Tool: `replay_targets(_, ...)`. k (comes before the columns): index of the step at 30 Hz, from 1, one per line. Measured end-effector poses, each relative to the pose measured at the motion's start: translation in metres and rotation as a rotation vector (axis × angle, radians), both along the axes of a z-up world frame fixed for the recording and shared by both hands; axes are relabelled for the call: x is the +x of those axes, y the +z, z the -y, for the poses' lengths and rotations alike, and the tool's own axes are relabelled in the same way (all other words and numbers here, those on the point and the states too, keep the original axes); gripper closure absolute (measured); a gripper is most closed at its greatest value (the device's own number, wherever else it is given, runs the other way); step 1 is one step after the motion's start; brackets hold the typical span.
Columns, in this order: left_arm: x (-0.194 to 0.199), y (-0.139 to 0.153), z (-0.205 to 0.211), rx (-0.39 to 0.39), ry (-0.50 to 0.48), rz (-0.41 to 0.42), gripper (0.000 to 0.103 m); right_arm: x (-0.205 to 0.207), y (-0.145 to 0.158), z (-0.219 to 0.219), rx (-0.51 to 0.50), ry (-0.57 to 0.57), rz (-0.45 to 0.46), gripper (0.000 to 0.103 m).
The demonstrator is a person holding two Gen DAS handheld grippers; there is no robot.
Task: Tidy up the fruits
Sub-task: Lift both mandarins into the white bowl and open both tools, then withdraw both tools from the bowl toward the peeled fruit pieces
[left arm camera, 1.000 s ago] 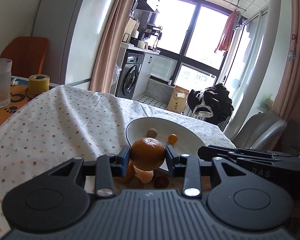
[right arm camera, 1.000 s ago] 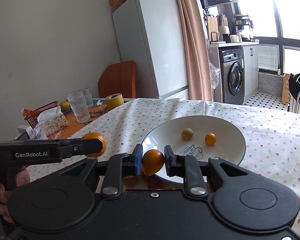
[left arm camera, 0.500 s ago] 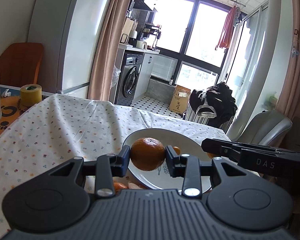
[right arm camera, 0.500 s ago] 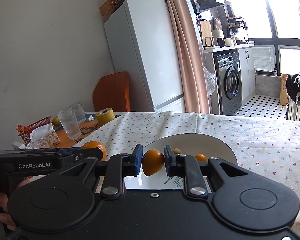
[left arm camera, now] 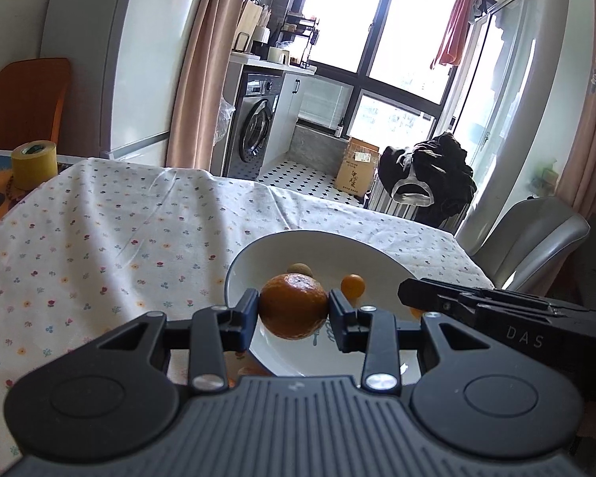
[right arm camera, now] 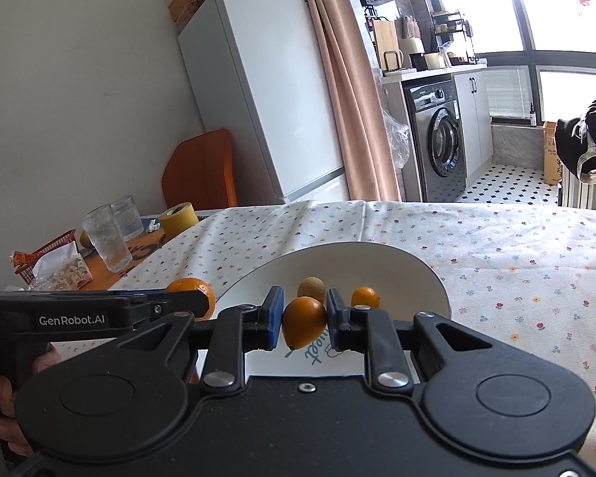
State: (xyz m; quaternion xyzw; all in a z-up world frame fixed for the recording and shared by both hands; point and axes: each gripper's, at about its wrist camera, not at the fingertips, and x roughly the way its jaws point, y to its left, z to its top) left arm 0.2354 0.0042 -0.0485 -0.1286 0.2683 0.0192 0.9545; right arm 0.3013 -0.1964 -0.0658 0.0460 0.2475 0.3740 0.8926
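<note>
My left gripper (left arm camera: 293,310) is shut on a round orange mandarin (left arm camera: 293,305), held just above the near rim of a white bowl (left arm camera: 254,250). My right gripper (right arm camera: 305,320) is shut on a small oval orange kumquat (right arm camera: 304,322), over the same white bowl (right arm camera: 417,268). Inside the bowl lie a tan round fruit (left arm camera: 299,269) (right arm camera: 310,288) and a small orange fruit (left arm camera: 352,286) (right arm camera: 365,297). In the right wrist view the mandarin (right arm camera: 192,290) shows at the tip of the left gripper. The right gripper's body (left arm camera: 496,318) reaches in from the right.
The table has a flowered cloth (left arm camera: 119,230). At its far left stand a roll of yellow tape (left arm camera: 33,163), two glasses (right arm camera: 107,238) and a red basket (right arm camera: 45,252). A grey chair (left arm camera: 536,238) stands at the right. A hand (right arm camera: 4,393) holds the left gripper.
Both grippers have moved forward over the bowl with their fruits still held. The loose fruits on the cloth below the left gripper have slipped almost out of sight.
</note>
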Motion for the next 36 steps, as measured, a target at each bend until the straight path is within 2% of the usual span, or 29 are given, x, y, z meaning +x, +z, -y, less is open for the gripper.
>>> replay_targets(5,0.007,0.0,0.01,0.046,-0.022,-0.027,0.066,0.0,-0.005,0.003,-0.011,-0.003,-0.006,0.081)
replay_targets(14,-0.009,0.004,0.003,0.04,0.006,-0.009,0.062,0.0,-0.008,0.0,-0.022,-0.019,-0.01,0.081)
replay_targets(19,-0.027,0.011,-0.007,0.034,0.038,0.013,0.054,-0.004,-0.004,-0.007,-0.04,-0.023,0.0,0.08)
replay_targets(24,-0.043,0.016,-0.01,0.065,0.062,0.031,0.039,-0.016,0.007,-0.008,-0.058,-0.033,0.042,0.066)
replay_targets(26,-0.049,0.018,-0.011,0.063,0.073,0.046,0.032,-0.023,0.011,-0.008,-0.069,-0.042,0.067,0.049)
replay_targets(27,-0.052,0.019,-0.011,0.064,0.08,0.052,0.028,-0.026,0.014,-0.008,-0.073,-0.048,0.084,0.045)
replay_targets(29,-0.057,0.02,-0.01,0.072,0.093,0.062,0.024,-0.033,0.018,-0.005,-0.074,-0.057,0.11,0.026)
replay_targets(31,-0.062,0.021,-0.007,0.081,0.097,0.066,0.019,-0.039,0.021,-0.002,-0.066,-0.07,0.124,0.015)
replay_targets(33,-0.065,0.021,-0.004,0.095,0.108,0.061,0.016,-0.041,0.024,0.002,-0.067,-0.089,0.125,0.01)
replay_targets(36,-0.071,0.022,-0.006,0.062,0.111,0.071,0.015,-0.044,0.025,0.009,-0.06,-0.106,0.112,0.007)
